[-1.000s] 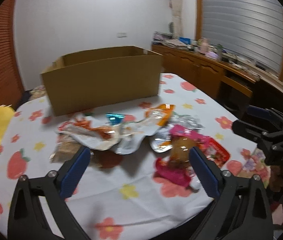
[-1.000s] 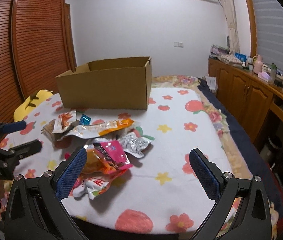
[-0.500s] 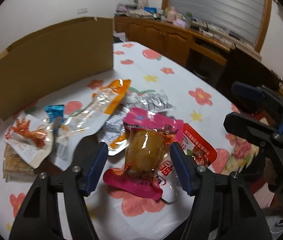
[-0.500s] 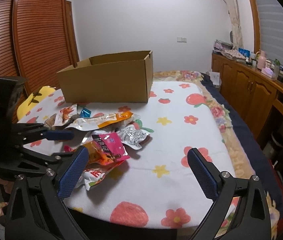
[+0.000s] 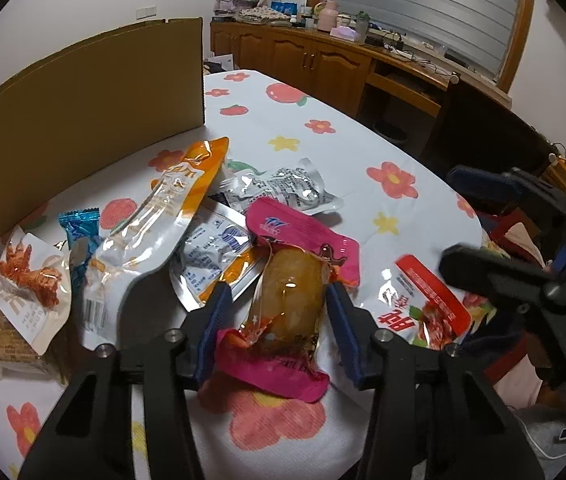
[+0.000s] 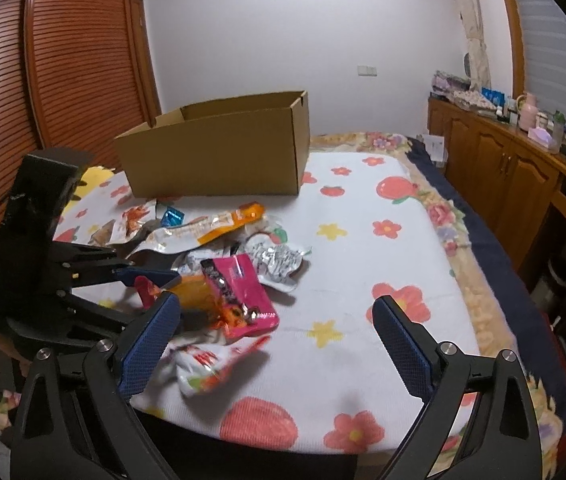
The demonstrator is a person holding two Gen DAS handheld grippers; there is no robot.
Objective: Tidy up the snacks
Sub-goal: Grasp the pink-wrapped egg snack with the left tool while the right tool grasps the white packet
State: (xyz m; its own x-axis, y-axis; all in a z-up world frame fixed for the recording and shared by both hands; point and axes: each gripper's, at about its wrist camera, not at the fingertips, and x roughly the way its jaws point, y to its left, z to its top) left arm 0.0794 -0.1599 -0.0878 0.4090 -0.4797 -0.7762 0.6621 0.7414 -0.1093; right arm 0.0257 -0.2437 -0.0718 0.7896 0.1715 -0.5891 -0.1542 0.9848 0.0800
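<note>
A pink packet with a yellow snack inside (image 5: 291, 292) lies on the flowered sheet (image 5: 323, 92) at the near end of a snack pile. My left gripper (image 5: 275, 300) points down at it. Its jaws are closing with the packet between them; the right pad is at the wrapper and the left pad stands a little off. In the right wrist view the same packet (image 6: 239, 292) lies flat by the left gripper (image 6: 159, 286). My right gripper (image 6: 275, 304) hangs open above the sheet, holding nothing. An open cardboard box (image 6: 219, 152) stands behind the pile.
The pile also holds an orange-and-clear packet (image 5: 171, 208), a silver packet (image 5: 283, 188), a red-and-white packet (image 5: 423, 304) and a blue sweet (image 5: 79, 224). Wooden cabinets (image 6: 503, 176) line the right wall, and slatted wardrobe doors (image 6: 63, 60) the left.
My left gripper came down and forward over the pink packet, and its jaws narrowed around it. The right gripper stayed almost where it was.
</note>
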